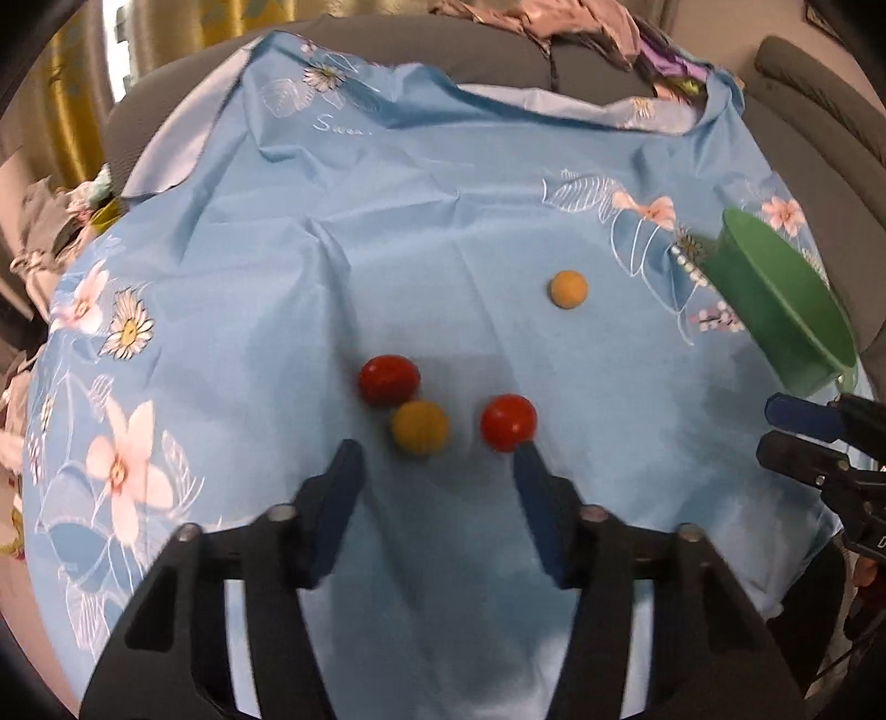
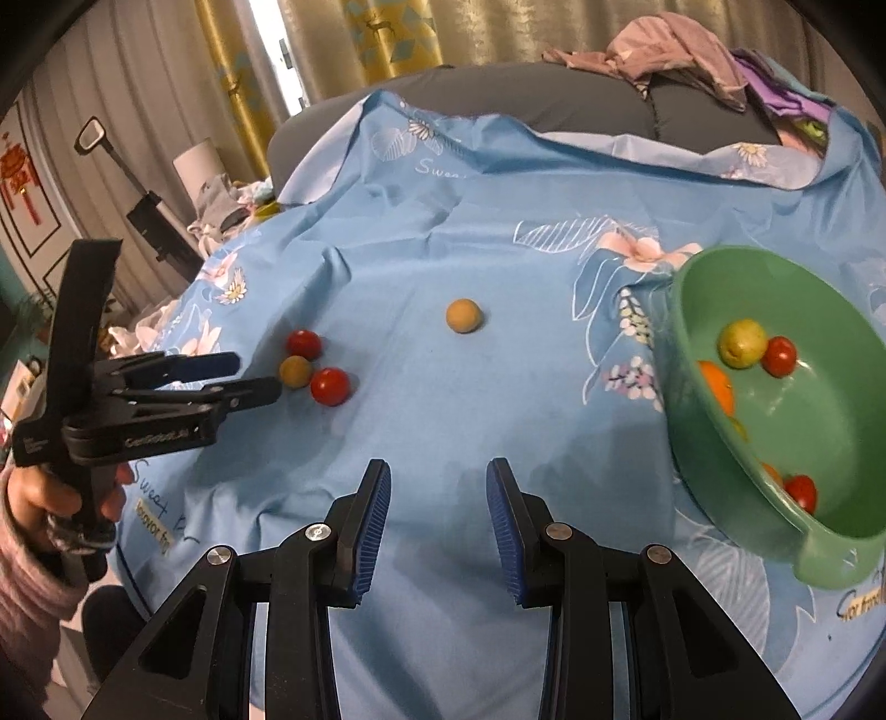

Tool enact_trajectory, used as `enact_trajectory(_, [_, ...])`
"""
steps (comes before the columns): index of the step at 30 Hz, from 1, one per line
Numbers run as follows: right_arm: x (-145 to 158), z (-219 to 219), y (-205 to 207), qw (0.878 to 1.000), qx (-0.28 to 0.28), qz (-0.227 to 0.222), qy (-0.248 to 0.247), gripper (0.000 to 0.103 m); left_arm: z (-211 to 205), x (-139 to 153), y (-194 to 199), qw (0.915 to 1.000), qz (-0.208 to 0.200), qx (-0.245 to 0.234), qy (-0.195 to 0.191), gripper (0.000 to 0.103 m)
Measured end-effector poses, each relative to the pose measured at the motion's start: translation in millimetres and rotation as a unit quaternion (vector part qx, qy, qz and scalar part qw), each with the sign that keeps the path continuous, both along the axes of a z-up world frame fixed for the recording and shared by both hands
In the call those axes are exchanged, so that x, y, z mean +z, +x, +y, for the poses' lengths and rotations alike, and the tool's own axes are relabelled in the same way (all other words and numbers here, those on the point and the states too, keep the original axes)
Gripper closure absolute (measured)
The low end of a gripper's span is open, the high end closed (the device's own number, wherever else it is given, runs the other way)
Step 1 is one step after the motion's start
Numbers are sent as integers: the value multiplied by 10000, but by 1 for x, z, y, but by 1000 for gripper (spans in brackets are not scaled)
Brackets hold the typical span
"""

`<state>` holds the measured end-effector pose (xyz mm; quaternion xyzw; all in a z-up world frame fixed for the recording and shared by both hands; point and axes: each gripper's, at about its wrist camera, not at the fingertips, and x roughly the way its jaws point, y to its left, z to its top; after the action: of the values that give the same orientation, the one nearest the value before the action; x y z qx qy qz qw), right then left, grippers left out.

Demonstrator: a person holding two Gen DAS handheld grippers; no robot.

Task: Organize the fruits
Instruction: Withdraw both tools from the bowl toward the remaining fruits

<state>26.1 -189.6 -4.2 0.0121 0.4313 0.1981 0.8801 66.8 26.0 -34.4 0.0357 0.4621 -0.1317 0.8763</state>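
Observation:
Two red fruits (image 1: 387, 379) (image 1: 508, 422) and a yellow one (image 1: 419, 427) lie close together on the blue floral cloth (image 1: 387, 249); they also show in the right wrist view (image 2: 303, 343) (image 2: 330, 386) (image 2: 294, 370). A tan fruit (image 1: 568, 288) (image 2: 464, 315) lies apart, farther back. My left gripper (image 1: 437, 451) (image 2: 257, 376) is open and empty, just short of the cluster. My right gripper (image 2: 437, 476) (image 1: 775, 429) is open and empty beside the green bowl (image 2: 692, 310) (image 1: 775, 310), which holds several fruits.
A grey sofa (image 2: 554, 94) with a pile of clothes (image 2: 692, 50) stands behind the cloth-covered surface. Clutter and a floor appliance (image 2: 149, 216) are at the left. Curtains (image 2: 387, 33) hang at the back.

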Motion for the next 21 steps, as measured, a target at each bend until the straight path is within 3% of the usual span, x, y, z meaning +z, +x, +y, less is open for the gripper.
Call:
enact_trajectory(4, [-6, 1, 8, 10000, 22, 76, 45, 67, -7, -1, 10, 9997, 31, -221, 114, 62])
enact_trajectory(9, [-14, 0, 16, 9998, 9, 189, 97, 67, -12, -13, 22, 9982, 236, -351, 429, 63])
enact_trajectory(11, [-17, -2, 19, 9997, -9, 234, 121, 67, -14, -15, 26, 9974, 312, -356, 535, 69])
enact_trajectory(17, [-22, -7, 22, 9994, -75, 300, 177, 67, -26, -21, 39, 9935, 531, -428, 915, 71])
enact_trajectory(21, [-21, -10, 24, 9993, -105, 301, 177, 67, -19, -27, 42, 9941, 776, -344, 679, 75])
